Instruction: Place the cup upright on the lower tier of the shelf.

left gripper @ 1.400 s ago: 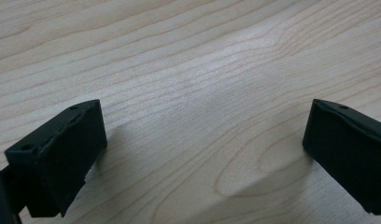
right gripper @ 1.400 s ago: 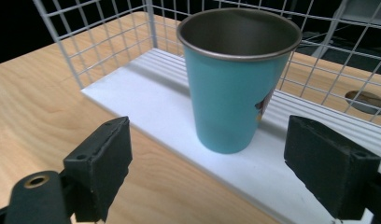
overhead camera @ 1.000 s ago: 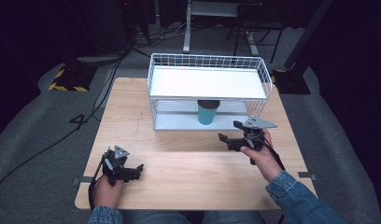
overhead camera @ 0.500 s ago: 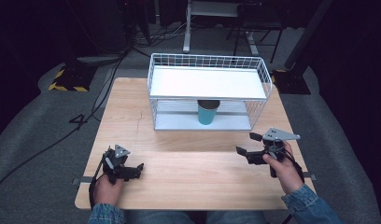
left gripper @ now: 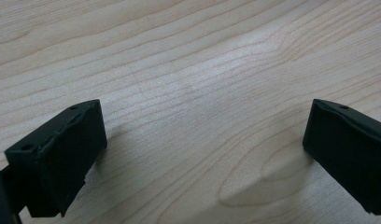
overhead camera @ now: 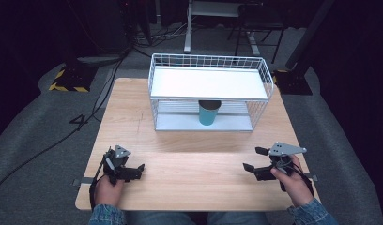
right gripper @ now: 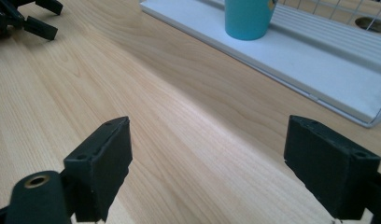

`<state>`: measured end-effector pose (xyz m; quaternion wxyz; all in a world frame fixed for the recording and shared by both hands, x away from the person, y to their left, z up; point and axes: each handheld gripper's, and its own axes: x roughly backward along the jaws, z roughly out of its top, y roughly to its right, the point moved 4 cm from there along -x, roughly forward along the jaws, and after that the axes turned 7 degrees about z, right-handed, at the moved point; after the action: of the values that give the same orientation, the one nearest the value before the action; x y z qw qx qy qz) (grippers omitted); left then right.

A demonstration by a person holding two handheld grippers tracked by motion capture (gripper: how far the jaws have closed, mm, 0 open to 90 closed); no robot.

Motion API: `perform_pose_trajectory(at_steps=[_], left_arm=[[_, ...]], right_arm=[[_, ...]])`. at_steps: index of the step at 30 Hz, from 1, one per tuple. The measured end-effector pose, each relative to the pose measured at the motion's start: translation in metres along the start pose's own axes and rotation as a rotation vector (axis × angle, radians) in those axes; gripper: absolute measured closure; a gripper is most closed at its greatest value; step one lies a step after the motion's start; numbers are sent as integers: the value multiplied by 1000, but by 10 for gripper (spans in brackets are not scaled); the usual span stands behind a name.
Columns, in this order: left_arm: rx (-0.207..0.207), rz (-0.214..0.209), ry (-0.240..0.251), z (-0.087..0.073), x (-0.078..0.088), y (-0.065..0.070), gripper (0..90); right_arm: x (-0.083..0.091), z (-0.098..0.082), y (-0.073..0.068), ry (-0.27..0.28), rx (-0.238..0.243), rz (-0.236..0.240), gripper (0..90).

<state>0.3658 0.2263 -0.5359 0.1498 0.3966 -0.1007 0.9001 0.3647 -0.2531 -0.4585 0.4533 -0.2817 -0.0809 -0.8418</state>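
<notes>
Resting on the wooden table [overhead camera: 189, 154], the left gripper [overhead camera: 139, 168] is seen near the front left corner, jaws spread wide with nothing between them. The right gripper [overhead camera: 249, 159] is likewise held apart and empty (front right). The teal cup [overhead camera: 209, 112] stands upright on the lower shelf of the white wire rack [overhead camera: 269, 89], well apart from both.

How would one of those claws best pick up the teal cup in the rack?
Probably by its side wall, from the open front. The cup stands upright on the lower shelf of the rack, and the upper shelf sits just over its rim, blocking a grab from above.
</notes>
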Motion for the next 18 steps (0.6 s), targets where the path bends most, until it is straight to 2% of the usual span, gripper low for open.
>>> perform_pose_trajectory(at_steps=[5,7,12,14,18], left_arm=[[0,-1,1,0,0,0,1],[1,-1,2,0,0,0,1],[0,-1,1,0,0,0,1],[0,-1,1,0,0,0,1],[0,-1,1,0,0,0,1]], right_arm=[[-5,-14,1,-16,-17,0,157],[-8,-26,3,-39,-31,-9,157],[-12,-42,4,-62,-43,-29,157],[-17,-54,4,-80,-56,-27,157],[-22,-64,3,-105,-63,-26,158]])
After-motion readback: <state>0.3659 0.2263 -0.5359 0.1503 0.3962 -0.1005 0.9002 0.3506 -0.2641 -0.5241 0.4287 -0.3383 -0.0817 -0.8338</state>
